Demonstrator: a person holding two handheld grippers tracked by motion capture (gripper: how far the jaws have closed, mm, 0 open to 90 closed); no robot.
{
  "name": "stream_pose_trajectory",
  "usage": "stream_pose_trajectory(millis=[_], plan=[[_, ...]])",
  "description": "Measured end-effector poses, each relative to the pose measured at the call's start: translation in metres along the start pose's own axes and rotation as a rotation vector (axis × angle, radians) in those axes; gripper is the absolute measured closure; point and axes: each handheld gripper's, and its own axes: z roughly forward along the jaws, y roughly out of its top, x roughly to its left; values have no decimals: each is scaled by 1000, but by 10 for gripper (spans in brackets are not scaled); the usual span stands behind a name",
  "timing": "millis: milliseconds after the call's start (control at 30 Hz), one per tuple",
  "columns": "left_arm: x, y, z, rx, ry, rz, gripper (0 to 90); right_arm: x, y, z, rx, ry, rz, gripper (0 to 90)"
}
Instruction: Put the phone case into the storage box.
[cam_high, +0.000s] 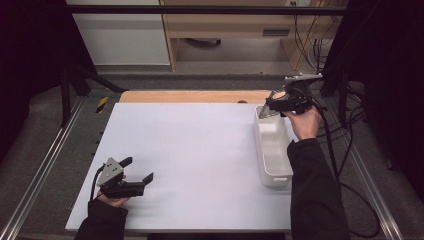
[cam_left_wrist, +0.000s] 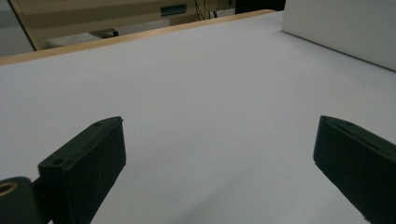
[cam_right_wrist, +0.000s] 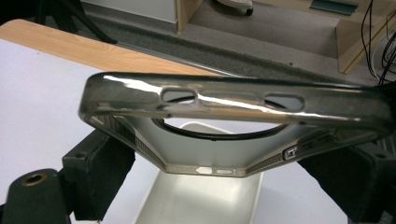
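Two grippers are at work over the white table (cam_high: 200, 150). At about two o'clock of the table, the right gripper (cam_high: 270, 106) clamps a clear, smoke-tinted phone case (cam_right_wrist: 233, 121) between its jaws, holding it above the far end of a white rectangular bin (cam_high: 274, 150) that lies along the table's right edge. At about eight o'clock, the left gripper (cam_high: 137, 170) rests low with its jaws spread wide apart, nothing between them.
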Motion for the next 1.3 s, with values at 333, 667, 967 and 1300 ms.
stream_pose_trajectory(millis=[333,667,967,1300], plan=[[0,0,0,0,-2,4,18,-4,0,16,37,-31,24,121],[-1,0,1,2,-4,10,17,-2,-2,34,75,-49,33,121],[-1,0,1,3,-5,12,18,-2,-3,45,105,-62,52,121],[-1,-1,2,5,-7,14,18,-1,-6,58,143,-76,63,121]])
